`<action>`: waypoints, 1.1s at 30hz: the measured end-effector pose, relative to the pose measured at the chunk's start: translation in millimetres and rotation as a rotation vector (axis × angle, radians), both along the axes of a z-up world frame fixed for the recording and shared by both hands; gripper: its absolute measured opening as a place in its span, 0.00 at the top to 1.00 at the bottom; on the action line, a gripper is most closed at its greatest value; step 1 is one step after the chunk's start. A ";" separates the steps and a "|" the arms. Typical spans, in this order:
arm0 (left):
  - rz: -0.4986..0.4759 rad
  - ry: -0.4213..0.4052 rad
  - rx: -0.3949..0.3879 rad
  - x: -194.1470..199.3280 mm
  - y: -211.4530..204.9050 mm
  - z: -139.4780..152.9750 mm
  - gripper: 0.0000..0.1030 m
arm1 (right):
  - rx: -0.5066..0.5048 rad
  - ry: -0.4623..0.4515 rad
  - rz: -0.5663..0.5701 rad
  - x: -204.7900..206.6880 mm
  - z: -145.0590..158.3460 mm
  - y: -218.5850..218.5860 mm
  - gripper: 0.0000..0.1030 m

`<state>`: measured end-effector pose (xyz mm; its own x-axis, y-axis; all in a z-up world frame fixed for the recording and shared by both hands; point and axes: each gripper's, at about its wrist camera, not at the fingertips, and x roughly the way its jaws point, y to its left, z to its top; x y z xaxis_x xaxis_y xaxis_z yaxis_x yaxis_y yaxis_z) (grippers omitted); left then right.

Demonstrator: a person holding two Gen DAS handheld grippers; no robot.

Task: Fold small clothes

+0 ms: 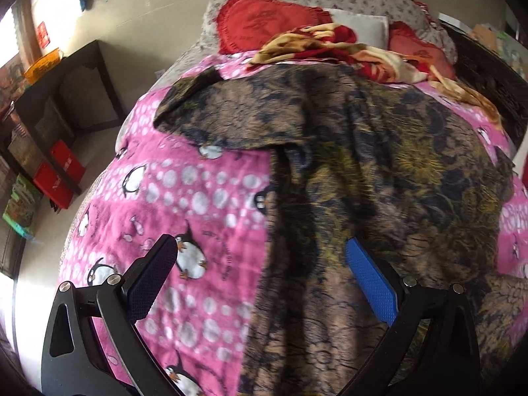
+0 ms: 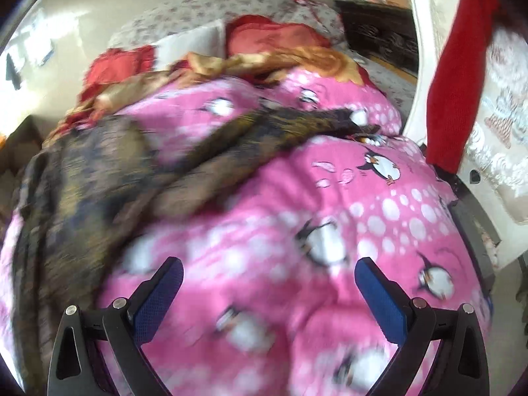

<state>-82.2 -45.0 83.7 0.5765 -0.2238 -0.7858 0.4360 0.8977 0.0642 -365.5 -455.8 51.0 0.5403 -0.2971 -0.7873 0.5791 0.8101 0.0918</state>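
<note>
A brown garment with dark blue and yellow print (image 1: 379, 178) lies spread on the pink penguin blanket (image 1: 184, 198), one sleeve reaching to the far left. My left gripper (image 1: 260, 264) is open and empty, hovering over the garment's near left edge. In the right wrist view the same garment (image 2: 99, 178) lies to the left, a sleeve stretching to the far right. My right gripper (image 2: 269, 280) is open and empty above bare pink blanket (image 2: 297, 198), to the right of the garment. This view is blurred.
Red pillows (image 1: 264, 23), a floral blanket (image 1: 346, 49) and a white pillow lie at the head of the bed. A dark table (image 1: 76, 85) and red boxes (image 1: 59, 171) stand left of the bed. A white chair with red cloth (image 2: 458, 76) stands at the right.
</note>
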 end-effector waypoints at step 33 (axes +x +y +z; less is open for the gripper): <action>-0.021 -0.029 -0.021 -4.9 -5.0 34.1 0.00 | -0.020 -0.115 0.202 133.4 95.5 213.7 0.00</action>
<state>-87.1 -50.0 117.7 0.5936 -0.2524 -0.7642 0.4532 0.8895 0.0582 -232.1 -242.2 146.5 0.6762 -0.1890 -0.7121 0.3920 0.9107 0.1305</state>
